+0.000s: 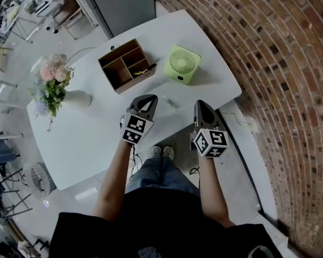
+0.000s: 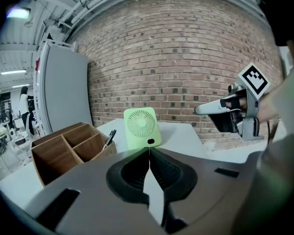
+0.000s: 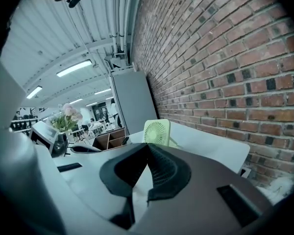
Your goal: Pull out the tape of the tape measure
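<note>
I cannot pick out a tape measure with certainty in any view. A small pale object (image 1: 170, 103) lies on the white table (image 1: 86, 138) between the two grippers; it is too small to identify. My left gripper (image 1: 149, 99) hovers over the table's near edge, shut and empty, jaws touching (image 2: 149, 151). My right gripper (image 1: 201, 104) is level with it to the right, also shut with nothing between its jaws (image 3: 148, 145). Each gripper shows in the other's view: the right gripper (image 2: 206, 110) and the left gripper (image 3: 81, 149).
A green desk fan (image 1: 182, 63) (image 2: 142, 128) (image 3: 157, 132) and a wooden organiser (image 1: 126, 63) (image 2: 68, 148) holding a pen stand at the table's far side. A vase of flowers (image 1: 54, 85) is at the left. A brick wall (image 1: 280, 63) runs along the right.
</note>
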`<state>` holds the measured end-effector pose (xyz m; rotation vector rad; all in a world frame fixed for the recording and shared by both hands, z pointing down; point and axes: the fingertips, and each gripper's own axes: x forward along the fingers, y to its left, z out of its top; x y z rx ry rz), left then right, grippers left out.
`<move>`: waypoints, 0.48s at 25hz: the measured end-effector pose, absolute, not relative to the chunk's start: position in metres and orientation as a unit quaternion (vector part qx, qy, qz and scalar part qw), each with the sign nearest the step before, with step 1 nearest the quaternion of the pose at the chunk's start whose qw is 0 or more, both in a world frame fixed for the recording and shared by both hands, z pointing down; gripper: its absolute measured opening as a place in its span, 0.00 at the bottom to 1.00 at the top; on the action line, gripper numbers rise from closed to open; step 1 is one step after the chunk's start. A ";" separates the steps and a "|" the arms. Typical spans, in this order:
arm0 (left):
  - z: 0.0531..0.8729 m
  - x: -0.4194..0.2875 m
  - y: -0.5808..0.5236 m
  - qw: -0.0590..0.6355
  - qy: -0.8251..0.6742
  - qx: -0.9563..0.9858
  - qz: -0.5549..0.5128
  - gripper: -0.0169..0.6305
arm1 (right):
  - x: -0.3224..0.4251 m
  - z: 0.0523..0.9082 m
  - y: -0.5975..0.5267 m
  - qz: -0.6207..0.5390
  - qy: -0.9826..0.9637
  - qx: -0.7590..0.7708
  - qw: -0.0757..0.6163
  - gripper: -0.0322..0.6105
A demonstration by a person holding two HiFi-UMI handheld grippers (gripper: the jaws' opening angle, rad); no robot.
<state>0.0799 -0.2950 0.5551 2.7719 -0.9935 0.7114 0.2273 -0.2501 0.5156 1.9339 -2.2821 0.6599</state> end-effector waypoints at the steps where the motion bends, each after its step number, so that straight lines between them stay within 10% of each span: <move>1: 0.561 0.082 -0.300 0.056 -0.320 0.914 0.242 0.06 | 0.227 0.520 -0.252 0.220 -0.744 0.629 0.040 0.05; 6: 0.584 0.090 -0.312 0.070 -0.261 0.928 0.257 0.07 | 0.222 0.541 -0.252 0.240 -0.749 0.615 0.050 0.05; 12: 0.607 0.110 -0.302 0.060 -0.118 0.946 0.295 0.31 | 0.227 0.566 -0.245 0.257 -0.748 0.607 0.076 0.05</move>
